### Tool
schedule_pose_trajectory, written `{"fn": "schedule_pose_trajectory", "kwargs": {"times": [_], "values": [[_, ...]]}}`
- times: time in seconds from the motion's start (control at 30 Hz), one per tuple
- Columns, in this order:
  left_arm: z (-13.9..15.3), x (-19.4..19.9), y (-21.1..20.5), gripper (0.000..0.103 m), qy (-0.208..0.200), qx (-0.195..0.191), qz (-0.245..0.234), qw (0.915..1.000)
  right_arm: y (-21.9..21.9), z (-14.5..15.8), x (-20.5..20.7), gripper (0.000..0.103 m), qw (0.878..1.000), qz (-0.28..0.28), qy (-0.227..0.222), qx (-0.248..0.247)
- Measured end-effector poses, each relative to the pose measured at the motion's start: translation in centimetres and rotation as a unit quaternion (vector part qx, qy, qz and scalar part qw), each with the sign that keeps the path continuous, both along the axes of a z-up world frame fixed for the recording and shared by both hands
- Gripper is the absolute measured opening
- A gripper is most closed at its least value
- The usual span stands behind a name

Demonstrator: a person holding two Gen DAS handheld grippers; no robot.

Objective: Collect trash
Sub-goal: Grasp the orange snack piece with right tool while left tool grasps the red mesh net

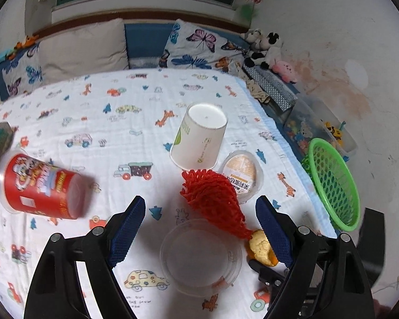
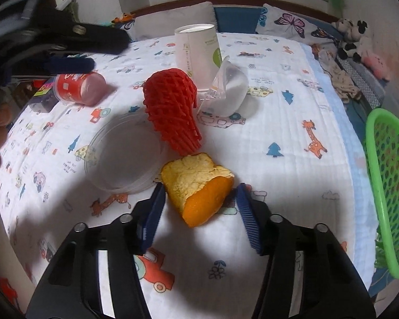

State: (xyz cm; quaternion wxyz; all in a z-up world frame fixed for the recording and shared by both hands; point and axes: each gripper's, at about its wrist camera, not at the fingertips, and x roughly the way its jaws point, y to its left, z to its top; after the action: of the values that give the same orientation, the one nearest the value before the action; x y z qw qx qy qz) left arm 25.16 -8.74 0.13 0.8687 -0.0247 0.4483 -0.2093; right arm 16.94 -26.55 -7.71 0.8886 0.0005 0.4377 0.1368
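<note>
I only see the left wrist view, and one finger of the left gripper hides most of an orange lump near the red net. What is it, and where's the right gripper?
Observer: It's an orange peel, pale side up, lying on the sheet between the fingers of the right gripper.
Operator: Is it gripped?
Observer: The pads sit close against both sides of the peel. I can't tell whether they press on it.
Operator: And the little tub behind the red net?
Observer: The clear tub lies on its side just right of the red net, with its film lid peeled partly open.
</note>
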Motion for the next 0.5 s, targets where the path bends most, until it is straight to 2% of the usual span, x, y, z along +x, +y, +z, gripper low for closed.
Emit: {"fn": "schedule_pose_trajectory", "kwargs": {"times": [0.23, 0.5], "values": [[-2.2, 1.7, -0.8, 0.082, 0.033, -0.002, 0.011, 0.9994, -1.0, 0.6, -0.4, 0.038, 1.000, -0.002, -0.001, 0.028], [-3.8, 2.8, -2.2, 0.078, 0.050, -0.002, 0.008, 0.9987, -2.9, 1.1, -1.4, 0.036, 0.998, -0.014, -0.002, 0.059]]}}
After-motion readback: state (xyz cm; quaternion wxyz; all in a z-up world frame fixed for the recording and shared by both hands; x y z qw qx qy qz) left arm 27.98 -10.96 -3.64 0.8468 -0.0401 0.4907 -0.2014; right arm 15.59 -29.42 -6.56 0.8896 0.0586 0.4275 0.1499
